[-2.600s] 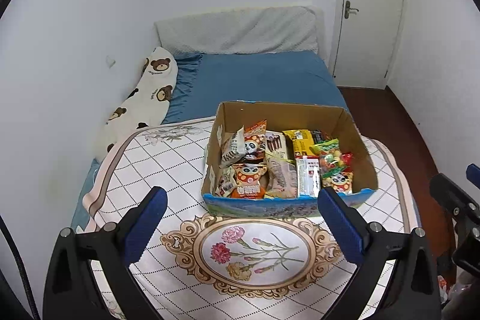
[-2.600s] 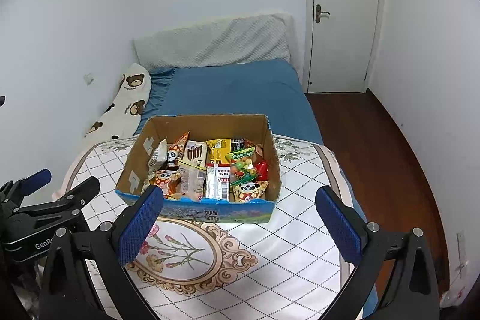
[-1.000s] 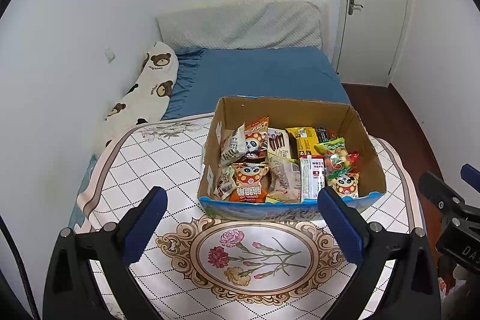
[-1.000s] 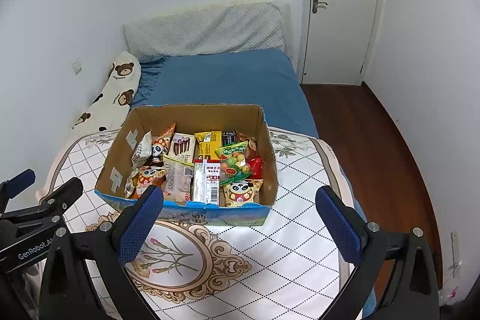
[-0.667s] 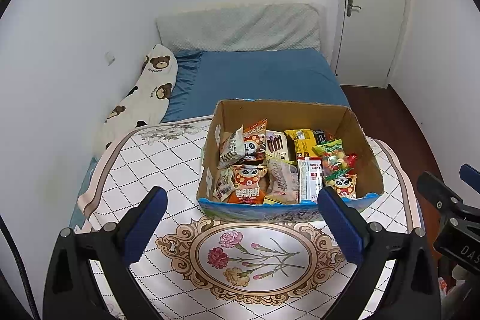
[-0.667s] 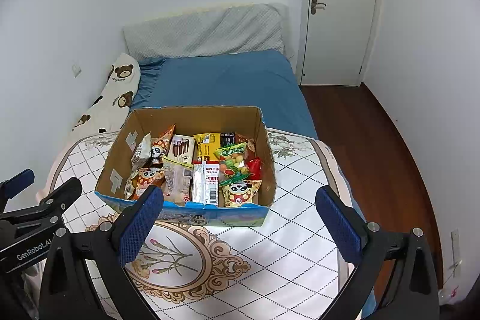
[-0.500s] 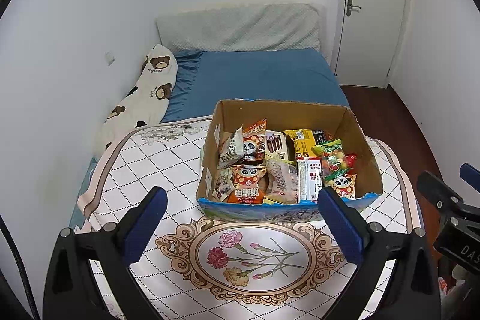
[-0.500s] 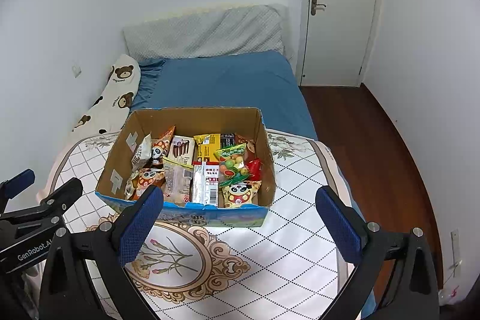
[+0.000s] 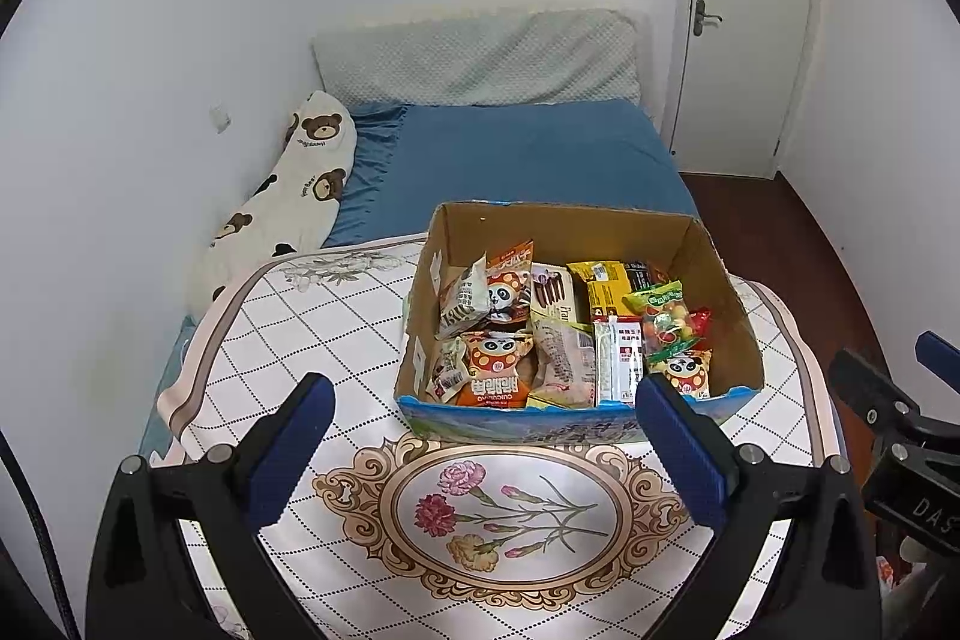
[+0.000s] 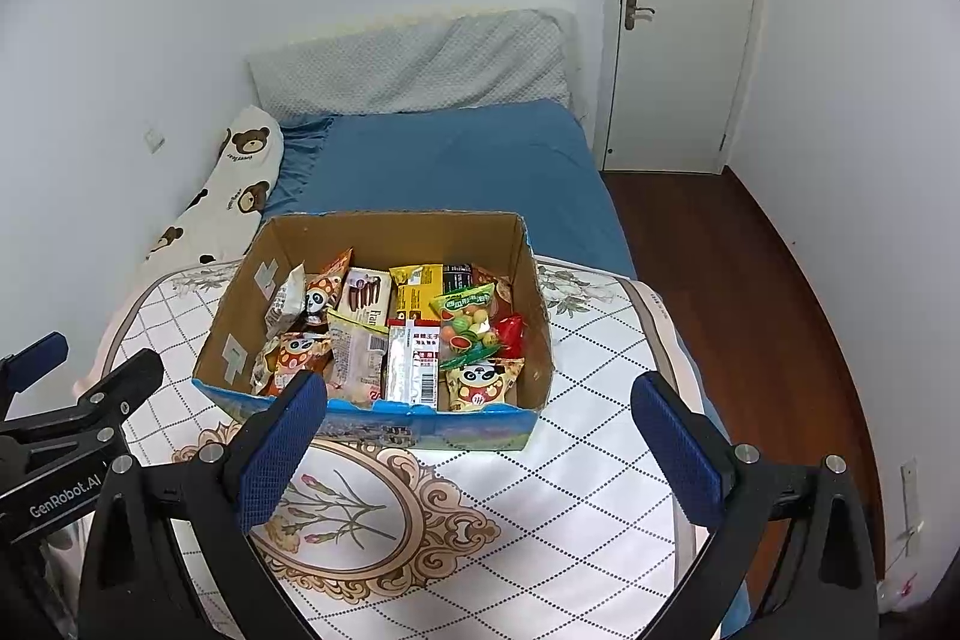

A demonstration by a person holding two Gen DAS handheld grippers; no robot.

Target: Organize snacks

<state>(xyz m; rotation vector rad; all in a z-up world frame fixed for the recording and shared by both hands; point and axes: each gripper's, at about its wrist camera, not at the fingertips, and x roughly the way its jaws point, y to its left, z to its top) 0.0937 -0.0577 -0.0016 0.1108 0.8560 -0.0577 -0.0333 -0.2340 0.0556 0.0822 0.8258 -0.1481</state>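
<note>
An open cardboard box (image 9: 570,226) with a blue printed front stands on a table with a patterned cloth (image 9: 312,316). It also shows in the right wrist view (image 10: 384,229). It is full of snack packets, among them orange panda bags (image 9: 495,367), a yellow packet (image 9: 603,280) and a green candy bag (image 10: 471,316). My left gripper (image 9: 486,451) is open and empty, held above the cloth just in front of the box. My right gripper (image 10: 477,451) is open and empty, also in front of the box, to the right of the left one.
Behind the table is a bed with a blue sheet (image 9: 516,154), a grey headboard cushion (image 9: 474,58) and a bear-print pillow (image 9: 282,202). A white door (image 10: 684,16) and dark wood floor (image 10: 750,280) are at the right.
Both grippers have drifted slightly; the box sits a little lower and nearer in the right wrist view. Both stay open and empty. The snacks have not moved.
</note>
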